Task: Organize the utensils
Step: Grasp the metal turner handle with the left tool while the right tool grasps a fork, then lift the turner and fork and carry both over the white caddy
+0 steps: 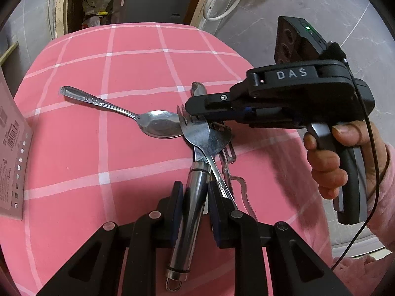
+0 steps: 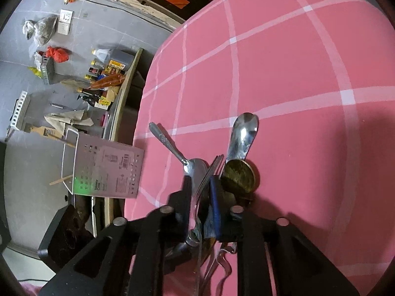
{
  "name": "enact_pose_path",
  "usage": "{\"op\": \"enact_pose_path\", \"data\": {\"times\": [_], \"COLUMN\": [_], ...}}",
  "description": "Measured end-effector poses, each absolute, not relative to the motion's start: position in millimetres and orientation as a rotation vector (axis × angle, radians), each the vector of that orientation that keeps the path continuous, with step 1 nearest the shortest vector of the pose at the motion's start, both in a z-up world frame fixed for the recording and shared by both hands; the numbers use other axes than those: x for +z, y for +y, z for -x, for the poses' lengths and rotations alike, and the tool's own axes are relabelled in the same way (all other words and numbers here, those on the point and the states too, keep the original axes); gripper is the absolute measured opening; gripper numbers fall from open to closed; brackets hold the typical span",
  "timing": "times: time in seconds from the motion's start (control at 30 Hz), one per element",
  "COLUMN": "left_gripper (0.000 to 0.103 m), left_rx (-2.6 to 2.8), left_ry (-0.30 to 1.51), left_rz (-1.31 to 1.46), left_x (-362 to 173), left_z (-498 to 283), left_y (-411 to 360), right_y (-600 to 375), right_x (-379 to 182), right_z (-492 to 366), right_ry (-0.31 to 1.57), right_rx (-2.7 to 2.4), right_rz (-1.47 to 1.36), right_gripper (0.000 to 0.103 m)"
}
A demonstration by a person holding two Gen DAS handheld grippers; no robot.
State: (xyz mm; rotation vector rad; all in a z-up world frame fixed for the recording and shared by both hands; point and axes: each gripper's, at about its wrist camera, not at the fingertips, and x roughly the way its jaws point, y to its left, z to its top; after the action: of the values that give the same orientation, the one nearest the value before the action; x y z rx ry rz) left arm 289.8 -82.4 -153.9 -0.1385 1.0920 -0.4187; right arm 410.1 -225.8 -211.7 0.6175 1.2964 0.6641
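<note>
The left gripper (image 1: 192, 197) is clamped on a bundle: a fat steel handle (image 1: 187, 212) and a thinner patterned one sit between its pads, so it's basically holding the collected utensils like a bouquet. The right gripper (image 1: 195, 113), worked by the person's hand (image 1: 345, 157), comes in from the side and is pinched nearly closed on the fork (image 1: 195, 130) up near the tines; the right wrist view shows the fork's edge squeezed between its fingers.

Progress-wise I'd say partway. A few pieces are gathered in the left grip, but a spoon (image 1: 158, 123) is lying on the pink checked tablecloth (image 1: 123, 49) with its bowl touching the fork head, and in the right wrist view another spoon-shaped piece (image 2: 243, 135) sits just past the fingertips. So those need picking up, and the whole bunch probably goes into the perforated holder (image 2: 108, 170) at the table's edge.

Room is fine: the cloth beyond the pile is open. The holder sits right at the edge though, with floor clutter below, so I'd go gently there.
</note>
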Motion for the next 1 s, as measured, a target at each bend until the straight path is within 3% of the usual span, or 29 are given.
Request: {"op": "enact_pose_path", "data": {"times": [0.37, 0.7, 1.0], "left_gripper": [0.020, 0.019, 0.018], "left_rx": [-0.450, -0.485, -0.501], "left_ry": [1.144, 1.269, 1.083], "left_rz": [0.121, -0.013, 0.079], "left_x": [-154.3, -151.7, -122.6], "left_z": [-306.5, -337.0, -296.2], "left_y": [-84.8, -106.5, -96.8], "right_y": [-267.7, -308.7, -308.3], "right_x": [-183.8, -203.9, -174.0], "right_z": [-377.6, -352.5, -318.0], "right_ry": [1.146, 1.164, 1.034], "right_rx": [0.633, 0.517, 0.541], "right_rz": [-0.710, -0.785, -0.819], "right_gripper": [0.004, 0.004, 0.002]}}
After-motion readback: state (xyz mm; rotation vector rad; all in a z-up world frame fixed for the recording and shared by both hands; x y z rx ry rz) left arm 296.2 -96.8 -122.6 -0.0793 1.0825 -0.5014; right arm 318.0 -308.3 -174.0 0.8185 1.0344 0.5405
